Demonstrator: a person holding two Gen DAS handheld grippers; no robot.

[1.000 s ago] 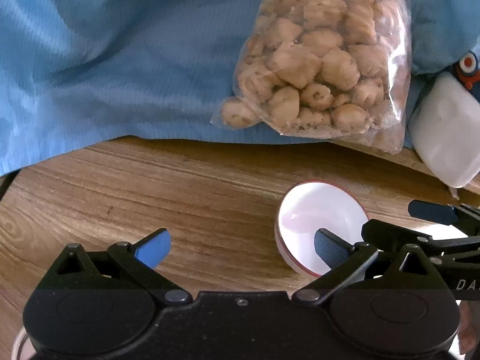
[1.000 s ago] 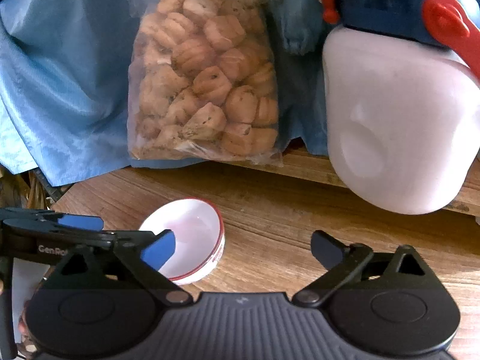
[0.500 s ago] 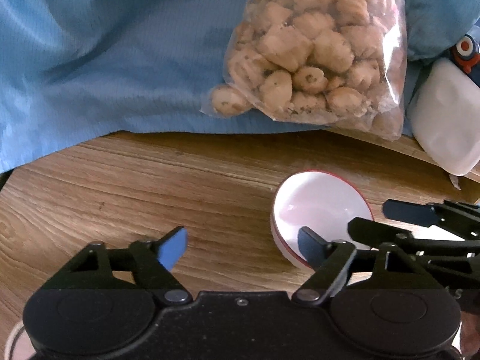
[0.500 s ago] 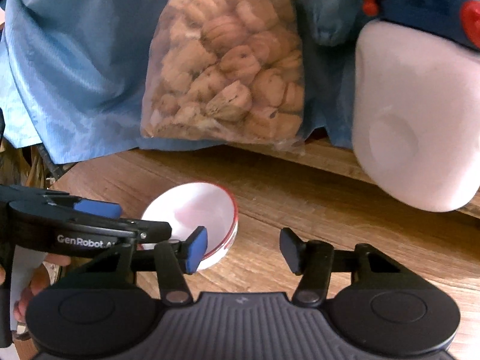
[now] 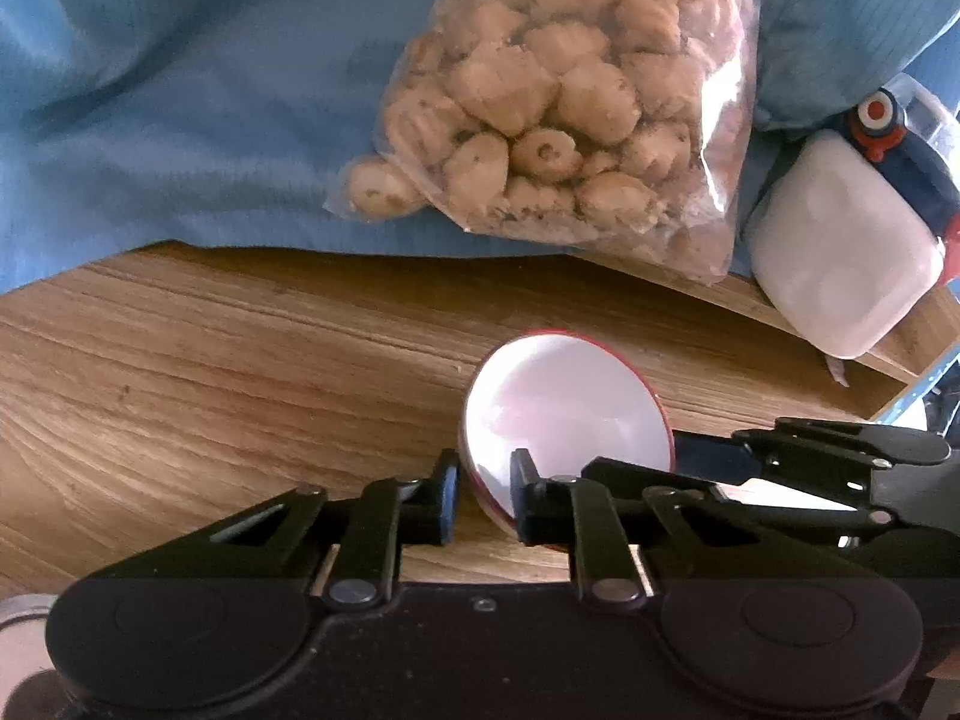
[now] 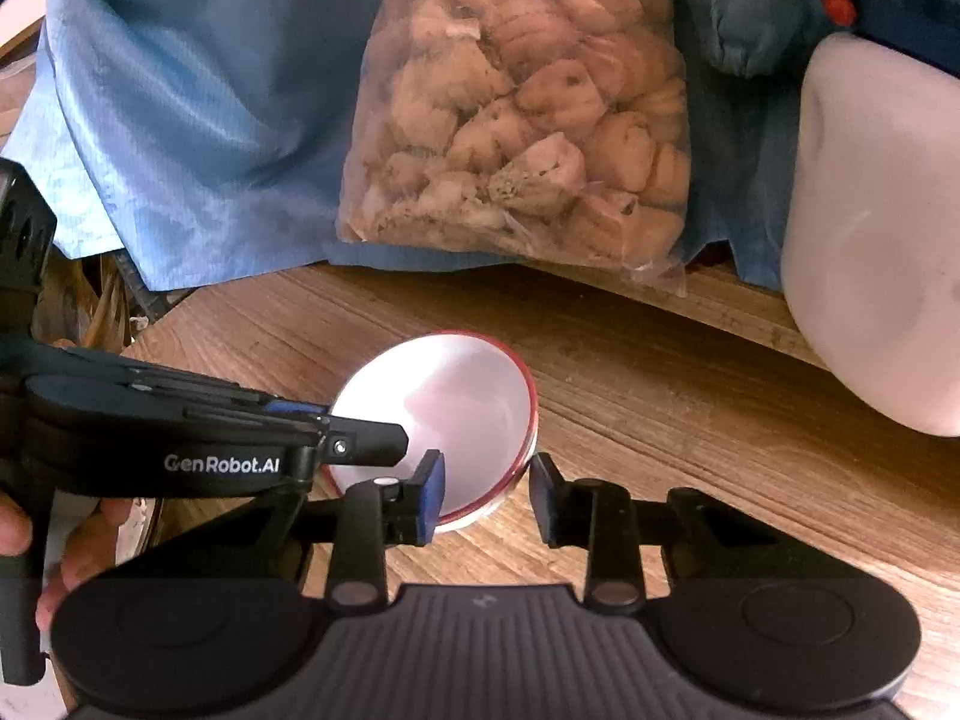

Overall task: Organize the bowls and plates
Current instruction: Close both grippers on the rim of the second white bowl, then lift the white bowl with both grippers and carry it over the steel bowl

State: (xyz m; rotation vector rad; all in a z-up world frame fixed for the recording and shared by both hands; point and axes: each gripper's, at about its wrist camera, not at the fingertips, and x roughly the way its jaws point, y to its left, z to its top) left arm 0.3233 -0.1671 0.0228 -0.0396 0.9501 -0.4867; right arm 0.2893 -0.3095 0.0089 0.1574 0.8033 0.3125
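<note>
A small white bowl with a red rim (image 5: 567,414) sits tilted on the wooden table (image 5: 210,390). It also shows in the right wrist view (image 6: 444,414). My left gripper (image 5: 483,495) has closed onto the bowl's left rim, one finger inside and one outside. My right gripper (image 6: 487,495) has closed onto the bowl's near right rim the same way. Each gripper shows in the other's view, the right one (image 5: 810,468) and the left one (image 6: 228,438).
A clear bag of biscuits (image 5: 570,96) leans on blue cloth (image 5: 180,90) at the table's back. A white container with a blue and red lid (image 5: 840,264) stands at the right. A pale rim (image 5: 18,642) shows at the lower left.
Both grippers went from wide open to closed on the bowl's rim. The bowl now looks tilted up between them.
</note>
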